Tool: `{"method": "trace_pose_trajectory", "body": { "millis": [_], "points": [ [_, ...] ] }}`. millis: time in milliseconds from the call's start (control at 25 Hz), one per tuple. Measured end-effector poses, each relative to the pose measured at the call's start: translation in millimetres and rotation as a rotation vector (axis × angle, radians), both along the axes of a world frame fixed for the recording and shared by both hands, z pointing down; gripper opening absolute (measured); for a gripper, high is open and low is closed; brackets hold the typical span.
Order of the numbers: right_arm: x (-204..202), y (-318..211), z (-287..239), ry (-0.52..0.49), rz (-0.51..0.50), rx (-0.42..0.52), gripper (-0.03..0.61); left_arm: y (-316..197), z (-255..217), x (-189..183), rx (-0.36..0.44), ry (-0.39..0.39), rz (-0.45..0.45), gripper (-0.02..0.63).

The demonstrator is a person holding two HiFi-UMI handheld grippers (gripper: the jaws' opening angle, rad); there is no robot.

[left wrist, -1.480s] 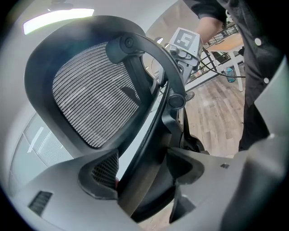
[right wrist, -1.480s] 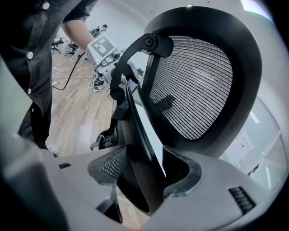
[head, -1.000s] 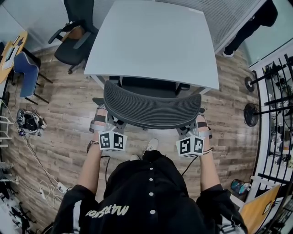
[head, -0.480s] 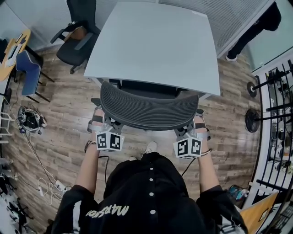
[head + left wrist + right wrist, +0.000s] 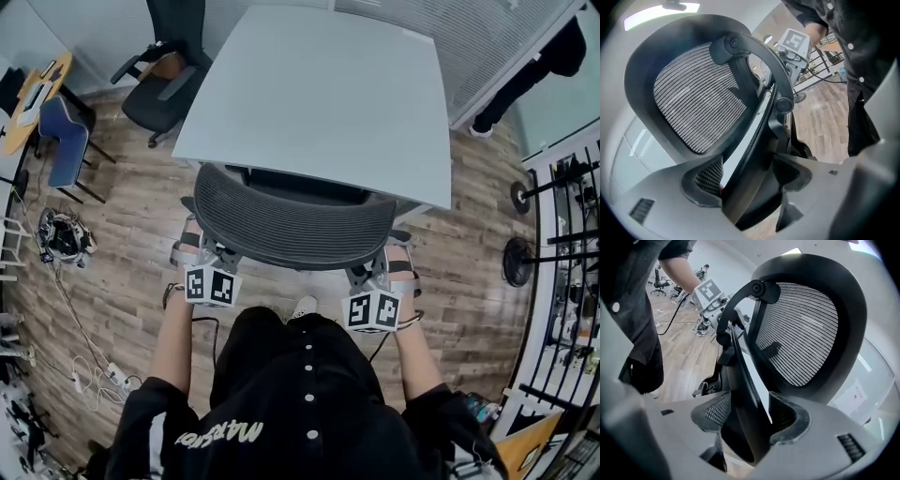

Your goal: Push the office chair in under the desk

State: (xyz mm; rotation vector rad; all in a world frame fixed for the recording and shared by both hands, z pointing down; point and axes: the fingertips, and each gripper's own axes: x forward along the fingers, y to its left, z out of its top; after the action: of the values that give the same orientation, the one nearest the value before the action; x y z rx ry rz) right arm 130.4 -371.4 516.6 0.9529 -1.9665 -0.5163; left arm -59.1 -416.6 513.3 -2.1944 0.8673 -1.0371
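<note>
Left claw (image 5: 223, 255): I have it on the left end of the office chair (image 5: 295, 225) back. In the left gripper view (image 5: 750, 183) the dark back frame runs up between my jaws and fills the gap from pad to pad, so I have hold of it.
Right claw (image 5: 364, 275): jaws wide and closed the same way on the right end of the back. In the right gripper view (image 5: 749, 416) the frame sits between both pads.
Office chair: straight in front of me. Its seat is hidden under the desk (image 5: 319, 94), and its mesh back curves along just outside the desk's near edge.
Desk: pale top, beyond the chair back.
Floor (image 5: 122, 253): wood boards.
Second chair (image 5: 155, 94): dark, beside the desk's far left corner, well apart from mine.
</note>
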Motion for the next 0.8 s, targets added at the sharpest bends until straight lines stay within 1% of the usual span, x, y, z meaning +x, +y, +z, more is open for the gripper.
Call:
{"method": "trace_pose_trajectory", "body": {
  "millis": [120,400,800],
  "points": [
    [-2,-3,-1,-0.018,-0.003,-0.001,0.264,-3,1,-1,0.002,0.001,-0.004,0.347],
    [4,-18,2,-0.003,0.004,-0.015,0.264,-17,0,4,0.024,0.003,0.002,0.347],
    [4,-39,4,0.008,0.034,-0.020,0.262,-42,2,4,0.016,-0.002,0.025,0.345]
  ]
}}
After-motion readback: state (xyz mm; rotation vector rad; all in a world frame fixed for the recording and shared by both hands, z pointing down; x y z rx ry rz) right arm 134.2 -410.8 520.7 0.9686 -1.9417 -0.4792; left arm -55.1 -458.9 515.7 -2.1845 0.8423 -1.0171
